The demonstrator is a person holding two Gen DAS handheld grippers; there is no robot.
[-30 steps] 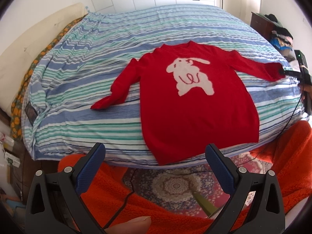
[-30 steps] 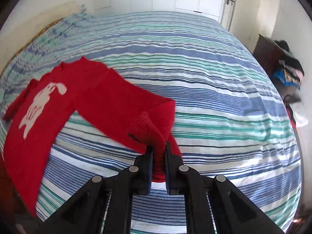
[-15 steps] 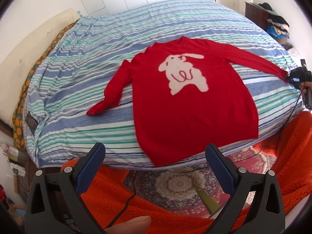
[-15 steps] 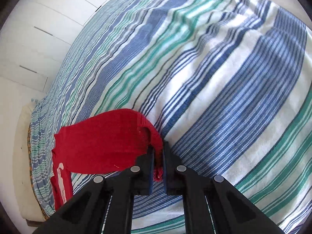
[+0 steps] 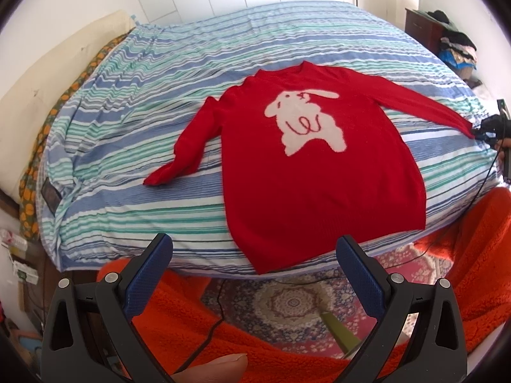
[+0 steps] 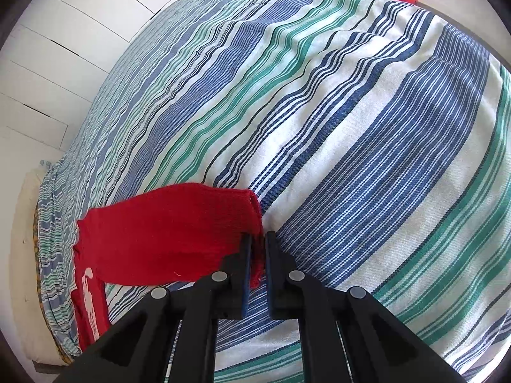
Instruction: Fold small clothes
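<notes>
A red sweater [image 5: 306, 166] with a white animal on its chest lies flat, face up, on the striped bed. Its hem hangs slightly over the near edge. Its left sleeve [image 5: 185, 146] is bent down along the body. My left gripper [image 5: 252, 258] is open and empty, held off the bed below the hem. My right gripper [image 6: 258, 239] is shut on the cuff of the sweater's right sleeve [image 6: 172, 233], stretched out straight across the bed. In the left wrist view it shows as a dark shape at the far right [image 5: 488, 127].
The bed has a blue, green and white striped cover [image 5: 134, 166]. An orange fleece blanket [image 5: 479, 249] and a patterned rug [image 5: 290, 303] lie on the floor in front. A dresser with piled clothes [image 5: 453, 44] stands at the back right. White wardrobe doors [image 6: 48, 63] line the wall.
My right gripper pulled the right sleeve outward until it lay straight across the bed. My left gripper stayed open, and its view shifted slightly.
</notes>
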